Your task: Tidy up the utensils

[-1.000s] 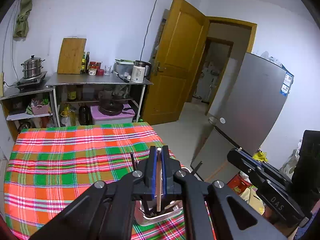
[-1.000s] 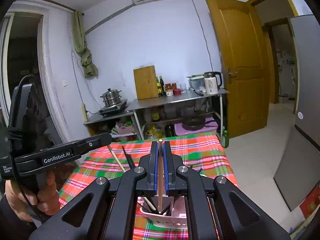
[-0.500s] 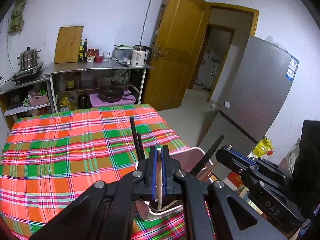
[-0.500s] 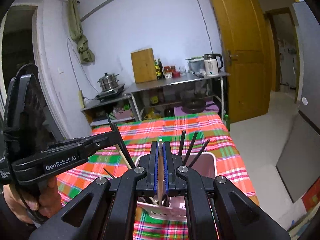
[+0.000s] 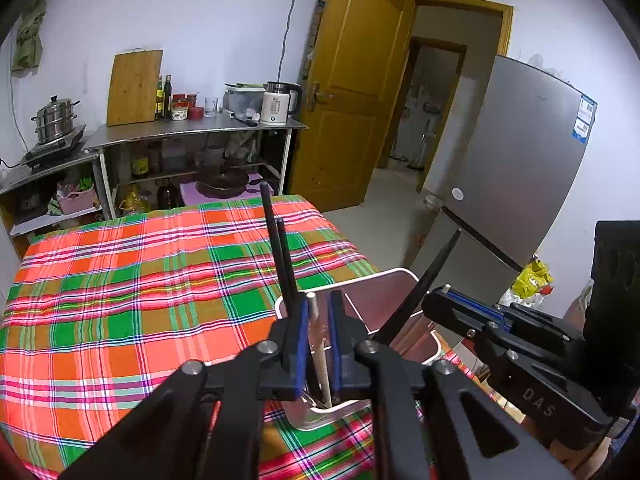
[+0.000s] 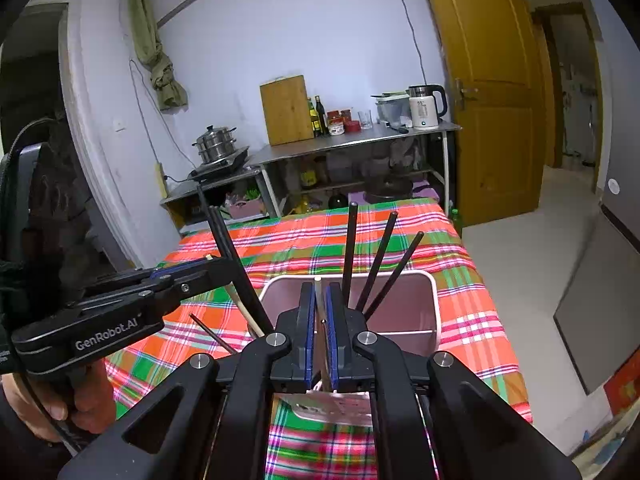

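The left tool and the right tool have each just been parting their blue pads, a pale round chopstick standing loose in either gap over the utensil holder, a pink, white-rimmed, boxy plastic bin with an inner divider. It sits near the front edge of the counter, on smooth plaid cloth in red, green and orange; behind it the cloth lies open. Slim black chopsticks fan from it. Only the right view shows the hand gripping the left tool's handle; only the left shows the steel fridge.
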A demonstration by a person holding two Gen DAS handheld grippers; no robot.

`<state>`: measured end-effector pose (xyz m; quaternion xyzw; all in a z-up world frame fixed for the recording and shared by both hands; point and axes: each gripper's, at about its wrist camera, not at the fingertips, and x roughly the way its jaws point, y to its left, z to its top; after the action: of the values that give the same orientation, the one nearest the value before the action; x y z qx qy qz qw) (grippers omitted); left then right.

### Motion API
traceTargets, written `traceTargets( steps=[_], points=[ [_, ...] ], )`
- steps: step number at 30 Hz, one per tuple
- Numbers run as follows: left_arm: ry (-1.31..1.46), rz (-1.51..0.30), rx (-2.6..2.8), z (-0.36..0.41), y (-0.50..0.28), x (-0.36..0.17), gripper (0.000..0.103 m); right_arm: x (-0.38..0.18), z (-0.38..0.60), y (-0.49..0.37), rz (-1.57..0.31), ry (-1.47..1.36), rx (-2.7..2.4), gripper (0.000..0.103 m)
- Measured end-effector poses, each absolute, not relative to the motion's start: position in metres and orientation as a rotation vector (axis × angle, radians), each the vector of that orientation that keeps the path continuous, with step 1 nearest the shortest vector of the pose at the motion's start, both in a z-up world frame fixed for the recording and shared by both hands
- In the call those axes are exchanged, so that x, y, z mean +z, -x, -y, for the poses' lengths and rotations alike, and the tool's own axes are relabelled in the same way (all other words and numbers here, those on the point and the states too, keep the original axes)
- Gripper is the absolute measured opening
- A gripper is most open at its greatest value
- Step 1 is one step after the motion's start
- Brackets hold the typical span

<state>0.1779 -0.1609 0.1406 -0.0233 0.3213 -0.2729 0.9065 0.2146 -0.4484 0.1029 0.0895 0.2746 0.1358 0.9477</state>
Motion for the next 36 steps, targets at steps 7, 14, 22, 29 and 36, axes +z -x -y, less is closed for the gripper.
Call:
traceTargets(
  steps=[7, 14, 22, 29, 36],
  points=[
    [0.073, -0.618, -0.561, 0.148, -0.168, 0.157, 0.025, 0.119, 0.449, -0.202, -0.513, -0.162, 0.274, 0.010],
    [0.075, -0.592, -0.547, 0.136, -0.146, 0.159, 0.029, 0.120, 0.444, -0.179, -0.500, -0.141, 0.258, 0.010],
    [0.067, -0.604, -0.542, 0.126, -0.117, 0.134, 0.030, 0.100, 0.438, -0.152, -0.516, -0.143, 0.251, 0.011],
    [0.070, -0.603, -0.558, 0.123, -0.092, 0.112, 0.038, 0.080, 0.429, -0.131, -0.530, -0.119, 0.238, 0.011],
    [0.062, -0.597, -0.547, 0.115, -0.066, 0.084, 0.041, 0.060, 0.424, -0.113, -0.538, -0.117, 0.223, 0.011]
  ],
)
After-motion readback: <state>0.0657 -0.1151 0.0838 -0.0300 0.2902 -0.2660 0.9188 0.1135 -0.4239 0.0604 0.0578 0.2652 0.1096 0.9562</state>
